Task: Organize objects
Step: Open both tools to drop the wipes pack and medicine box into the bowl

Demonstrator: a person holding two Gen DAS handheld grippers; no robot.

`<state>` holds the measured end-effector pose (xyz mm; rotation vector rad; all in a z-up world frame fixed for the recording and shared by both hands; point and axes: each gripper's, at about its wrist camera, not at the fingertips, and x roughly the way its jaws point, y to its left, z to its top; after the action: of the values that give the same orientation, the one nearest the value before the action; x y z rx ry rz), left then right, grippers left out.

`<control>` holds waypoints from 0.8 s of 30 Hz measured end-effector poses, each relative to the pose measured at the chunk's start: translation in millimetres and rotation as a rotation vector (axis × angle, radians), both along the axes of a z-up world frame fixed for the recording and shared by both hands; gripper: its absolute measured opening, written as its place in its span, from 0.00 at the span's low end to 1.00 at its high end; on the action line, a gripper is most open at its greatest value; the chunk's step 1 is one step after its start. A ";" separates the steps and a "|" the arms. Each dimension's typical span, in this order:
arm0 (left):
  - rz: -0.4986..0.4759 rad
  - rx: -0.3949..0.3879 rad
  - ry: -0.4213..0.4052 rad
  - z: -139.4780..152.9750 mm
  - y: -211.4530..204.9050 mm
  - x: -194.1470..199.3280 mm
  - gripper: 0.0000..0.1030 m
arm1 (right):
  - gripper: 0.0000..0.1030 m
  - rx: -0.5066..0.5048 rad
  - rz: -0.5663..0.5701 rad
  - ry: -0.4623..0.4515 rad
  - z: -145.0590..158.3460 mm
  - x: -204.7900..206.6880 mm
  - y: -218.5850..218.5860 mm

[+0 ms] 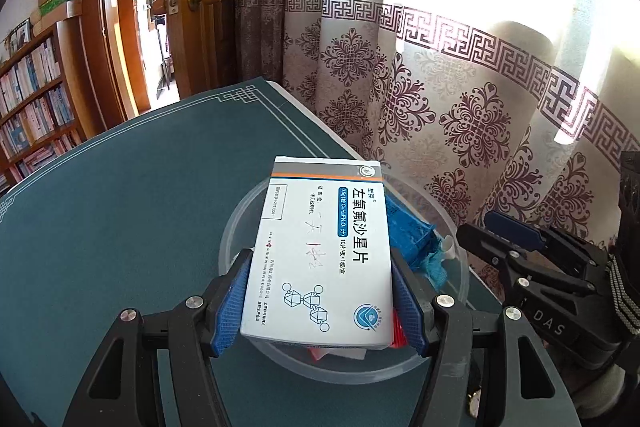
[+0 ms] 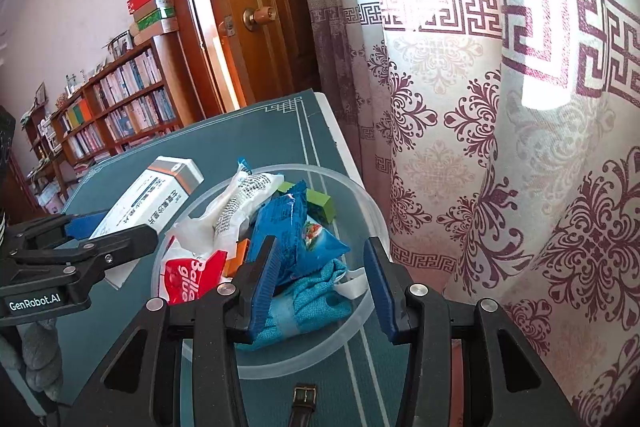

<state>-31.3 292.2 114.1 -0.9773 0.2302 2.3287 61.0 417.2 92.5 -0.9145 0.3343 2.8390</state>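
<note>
White medicine box [image 1: 320,251] (Chinese print) above clear bowl [image 1: 432,367].

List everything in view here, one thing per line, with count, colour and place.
medicine box: one, white with blue print, held above the bowl's near-left side
bowl: one, clear plastic, on the mat by the curtain
blue snack packet: one, blue, in the bowl on top
teal cloth pouch: one, teal, in the bowl at the front
white wrapper: one, white with black print, in the bowl at the left
red glue packet: one, red and white, bowl's left edge
green block: one, green, back of the bowl
strap: one, brown, on the mat in front of the bowl
table mat: one, dark green, over the table
left gripper: one, black with blue pads, gripping the medicine box
right gripper: one, black with blue pads, empty, over the bowl
</note>
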 end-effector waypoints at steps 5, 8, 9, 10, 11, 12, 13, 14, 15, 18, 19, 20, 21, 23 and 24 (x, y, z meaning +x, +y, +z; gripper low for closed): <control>-0.026 -0.010 -0.013 -5.4 25.9 -5.7 0.66 | 0.44 -0.025 -0.007 -0.003 -6.7 4.5 9.9; -0.026 -0.017 -0.027 -10.8 34.4 -10.1 0.66 | 0.44 -0.037 -0.005 -0.010 -12.1 5.7 13.8; -0.025 -0.020 -0.031 -12.6 35.6 -11.4 0.66 | 0.44 -0.040 -0.004 -0.013 -13.6 5.8 14.8; -0.025 -0.021 -0.038 -14.5 37.0 -12.9 0.66 | 0.44 -0.041 -0.003 -0.014 -14.6 6.3 15.3; -0.025 -0.020 -0.046 -16.4 38.1 -14.4 0.66 | 0.44 -0.041 -0.003 -0.015 -15.5 7.1 15.5; -0.026 -0.019 -0.053 -18.1 39.0 -15.6 0.66 | 0.44 -0.043 -0.002 -0.014 -15.5 7.1 15.4; -0.028 -0.017 -0.051 -18.6 40.5 -15.6 0.66 | 0.44 -0.044 -0.003 -0.014 -15.6 7.2 15.3; -0.033 -0.019 -0.047 -18.5 41.7 -15.2 0.68 | 0.44 -0.046 -0.002 -0.015 -16.1 7.6 15.1; -0.037 -0.019 -0.047 -18.1 42.4 -15.0 0.71 | 0.44 -0.047 -0.002 -0.016 -17.0 8.1 14.8; -0.042 -0.017 -0.051 -17.7 41.7 -13.7 0.75 | 0.44 -0.045 0.003 -0.020 -19.4 9.8 13.4; -0.044 -0.016 -0.053 -17.4 40.8 -13.0 0.77 | 0.44 -0.044 0.004 -0.020 -19.6 10.3 12.4; -0.044 -0.011 -0.056 -16.8 39.2 -12.3 0.78 | 0.44 -0.042 0.004 -0.021 -19.7 10.2 12.1; -0.043 -0.005 -0.058 -15.5 37.4 -11.7 0.78 | 0.44 -0.043 0.003 -0.021 -19.6 10.2 12.1; -0.035 0.011 -0.051 -10.8 33.2 -9.5 0.85 | 0.44 -0.044 0.000 -0.021 -20.7 12.2 11.5; -0.031 0.020 -0.042 -7.8 30.7 -7.8 0.86 | 0.44 -0.044 -0.003 -0.022 -21.1 13.3 10.9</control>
<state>-39.1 322.9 106.4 -1.0055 0.2036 2.2755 74.3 428.2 71.5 -0.9522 0.3963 2.8270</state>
